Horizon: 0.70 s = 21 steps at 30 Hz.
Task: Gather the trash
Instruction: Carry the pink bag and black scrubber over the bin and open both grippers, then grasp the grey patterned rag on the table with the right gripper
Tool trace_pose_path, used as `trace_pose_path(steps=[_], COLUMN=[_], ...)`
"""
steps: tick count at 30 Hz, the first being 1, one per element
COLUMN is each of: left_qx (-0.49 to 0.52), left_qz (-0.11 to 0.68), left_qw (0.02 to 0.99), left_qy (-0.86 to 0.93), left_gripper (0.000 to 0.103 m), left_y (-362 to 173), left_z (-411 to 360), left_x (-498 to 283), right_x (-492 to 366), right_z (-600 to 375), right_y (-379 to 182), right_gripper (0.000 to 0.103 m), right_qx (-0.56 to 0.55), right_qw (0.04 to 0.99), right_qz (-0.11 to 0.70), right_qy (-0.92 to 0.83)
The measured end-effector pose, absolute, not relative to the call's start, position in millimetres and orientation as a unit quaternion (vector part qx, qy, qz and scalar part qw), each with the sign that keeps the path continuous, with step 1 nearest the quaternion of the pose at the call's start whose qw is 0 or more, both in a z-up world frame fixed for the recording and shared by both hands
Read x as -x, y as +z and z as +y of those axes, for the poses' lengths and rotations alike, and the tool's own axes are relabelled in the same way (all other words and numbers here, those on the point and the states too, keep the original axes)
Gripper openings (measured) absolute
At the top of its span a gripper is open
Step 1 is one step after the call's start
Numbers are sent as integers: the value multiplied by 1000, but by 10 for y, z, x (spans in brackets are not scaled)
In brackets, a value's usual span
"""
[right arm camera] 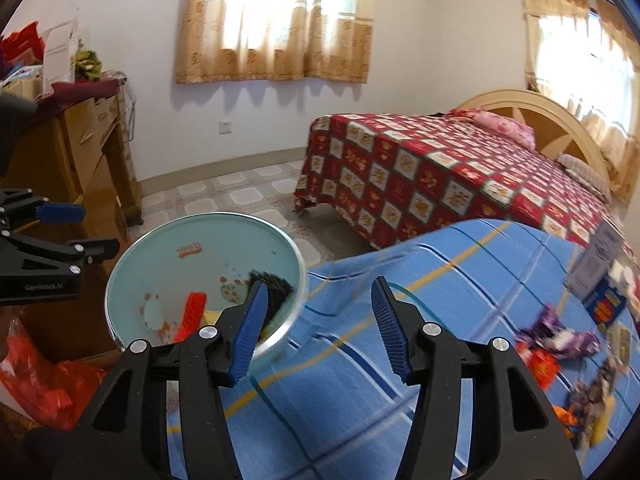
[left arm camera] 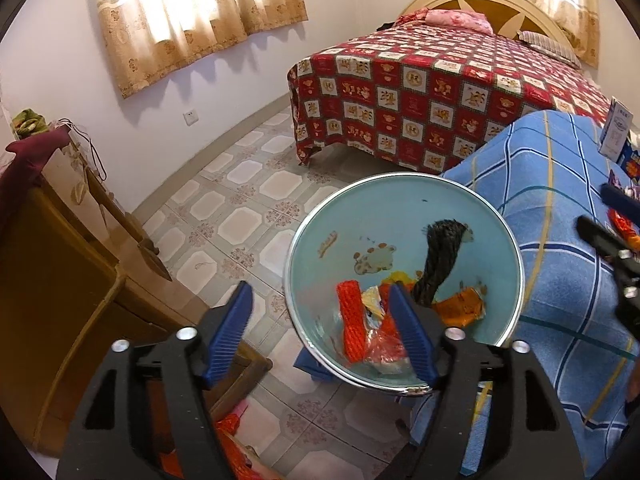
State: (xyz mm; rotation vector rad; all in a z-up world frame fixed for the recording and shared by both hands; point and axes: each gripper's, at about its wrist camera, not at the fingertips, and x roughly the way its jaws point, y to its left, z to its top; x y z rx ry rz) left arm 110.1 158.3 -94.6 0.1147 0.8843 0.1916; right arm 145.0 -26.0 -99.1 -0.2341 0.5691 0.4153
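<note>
The left tool (left arm camera: 320, 336) hung with its blue pads spread apart and nothing between them, its right pad reaching over the rim of the pale blue trash bin (left arm camera: 312, 240). The bin stood on the tiled floor (left arm camera: 248, 200), right against the corner of the bench draped in a blue plaid cloth (left arm camera: 560, 280). Inside the bin lay a red mesh sleeve (left arm camera: 352, 320), an orange wrapper (left arm camera: 460, 306) and a dark netted piece (left arm camera: 440, 256).

The right tool (right arm camera: 318, 332) was likewise spread wide and empty, above the bench edge beside the bin. More wrappers (right arm camera: 560, 340) lay scattered farther right on the cloth, blurred, near a white carton (right arm camera: 596, 264). A red plastic bag (right arm camera: 44, 384) sat on the floor left of the bin, a wooden cabinet (right arm camera: 92, 160) behind it, and a bed with a red quilt (right arm camera: 440, 176) beyond.
</note>
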Motion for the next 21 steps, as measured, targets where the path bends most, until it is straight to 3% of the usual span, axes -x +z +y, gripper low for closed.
trace_pose_path(steps=[14, 21], left_qx=[-98, -98], left_qz=[432, 431], left_qw=[895, 896], left_qy=[53, 43], left_gripper=[79, 79], left_y=[-1080, -1154], left_z=[910, 506], left_x=[-1228, -1468], right_x=[-1109, -1216], right_z=[-2310, -2714], right_y=[-1036, -1157], right_gripper=[58, 58], right_qx=[28, 10], right_qw=[953, 945], right_qz=[303, 325], right_qy=[-13, -32])
